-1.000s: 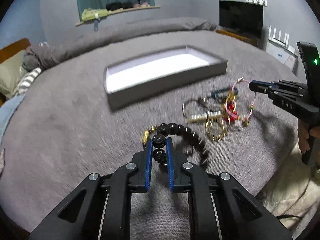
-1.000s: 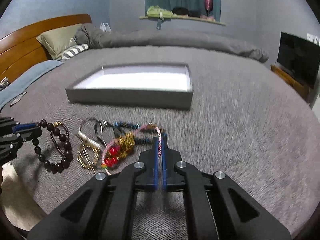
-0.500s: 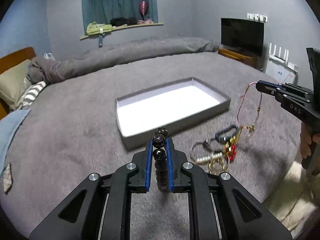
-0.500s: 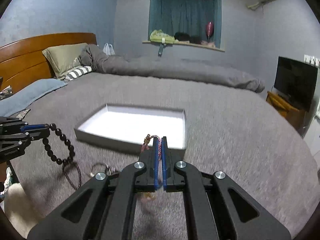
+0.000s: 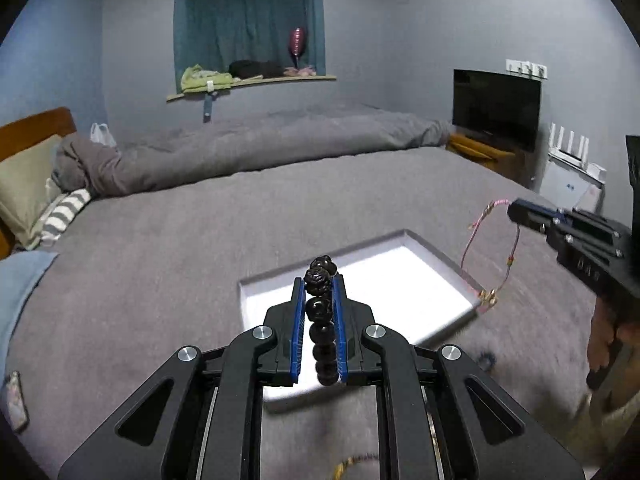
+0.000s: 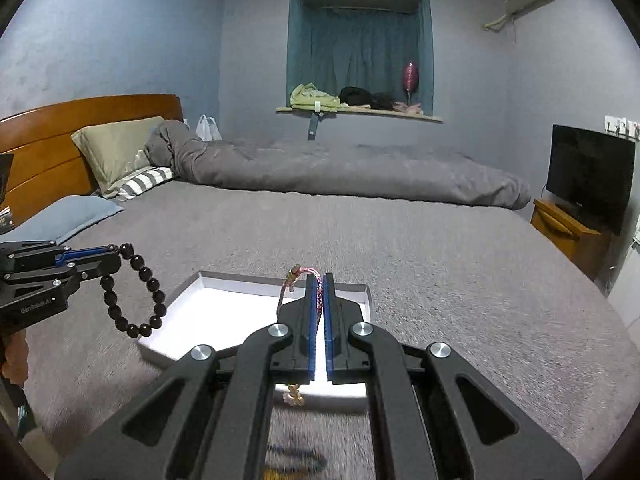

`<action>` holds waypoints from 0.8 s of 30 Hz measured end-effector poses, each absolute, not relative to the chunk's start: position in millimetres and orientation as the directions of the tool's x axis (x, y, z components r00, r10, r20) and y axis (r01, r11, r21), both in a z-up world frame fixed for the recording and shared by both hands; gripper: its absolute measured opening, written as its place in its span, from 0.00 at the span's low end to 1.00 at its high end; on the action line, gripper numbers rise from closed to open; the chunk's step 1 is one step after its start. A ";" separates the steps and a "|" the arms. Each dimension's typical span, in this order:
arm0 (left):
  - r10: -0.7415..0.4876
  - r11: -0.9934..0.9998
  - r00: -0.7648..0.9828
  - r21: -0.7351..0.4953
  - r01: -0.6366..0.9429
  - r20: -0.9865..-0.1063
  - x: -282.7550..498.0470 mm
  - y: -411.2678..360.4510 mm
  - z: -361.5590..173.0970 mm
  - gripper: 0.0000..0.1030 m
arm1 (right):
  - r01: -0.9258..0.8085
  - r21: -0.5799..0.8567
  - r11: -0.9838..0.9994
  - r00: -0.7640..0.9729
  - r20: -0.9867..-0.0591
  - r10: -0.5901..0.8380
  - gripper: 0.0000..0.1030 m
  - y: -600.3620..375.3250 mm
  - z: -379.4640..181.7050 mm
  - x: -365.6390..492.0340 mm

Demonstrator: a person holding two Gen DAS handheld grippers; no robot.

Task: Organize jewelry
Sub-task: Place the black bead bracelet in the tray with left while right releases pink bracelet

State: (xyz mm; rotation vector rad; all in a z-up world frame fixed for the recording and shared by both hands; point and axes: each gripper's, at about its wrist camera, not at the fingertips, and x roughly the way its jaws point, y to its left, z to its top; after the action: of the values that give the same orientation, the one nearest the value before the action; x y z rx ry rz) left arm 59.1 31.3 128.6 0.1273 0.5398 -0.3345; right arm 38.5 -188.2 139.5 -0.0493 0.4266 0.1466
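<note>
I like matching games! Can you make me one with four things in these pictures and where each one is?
Things:
1. dark bead bracelet
2. pink cord bracelet
3. white tray
4. pink balloon

Places:
A. on the grey bed
B. on the window ledge
C. in the left gripper
D. in the right gripper

Pairs: 1-C, 2-D, 3-A, 4-B
</note>
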 end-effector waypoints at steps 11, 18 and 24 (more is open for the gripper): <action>-0.227 0.960 0.742 -0.016 0.280 -0.630 124.5 20.5 52.6 0.13 | -0.113 0.000 0.994 0.827 -0.554 0.094 0.03 -187.3 69.1 113.0; -0.175 0.974 0.709 -0.013 0.228 -0.683 140.4 45.3 23.8 0.13 | -0.066 0.036 0.997 0.753 -0.654 0.073 0.03 -204.2 36.4 137.5; -0.180 0.970 0.684 -0.011 0.244 -0.707 143.9 46.3 12.5 0.14 | -0.083 0.027 0.996 0.722 -0.687 0.079 0.03 -195.5 24.4 141.1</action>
State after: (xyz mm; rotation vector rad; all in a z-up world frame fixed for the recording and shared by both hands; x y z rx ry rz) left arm 143.9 46.3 12.5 0.0859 0.7821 -0.2377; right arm 141.1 -195.5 24.4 -0.0055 0.7589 0.0894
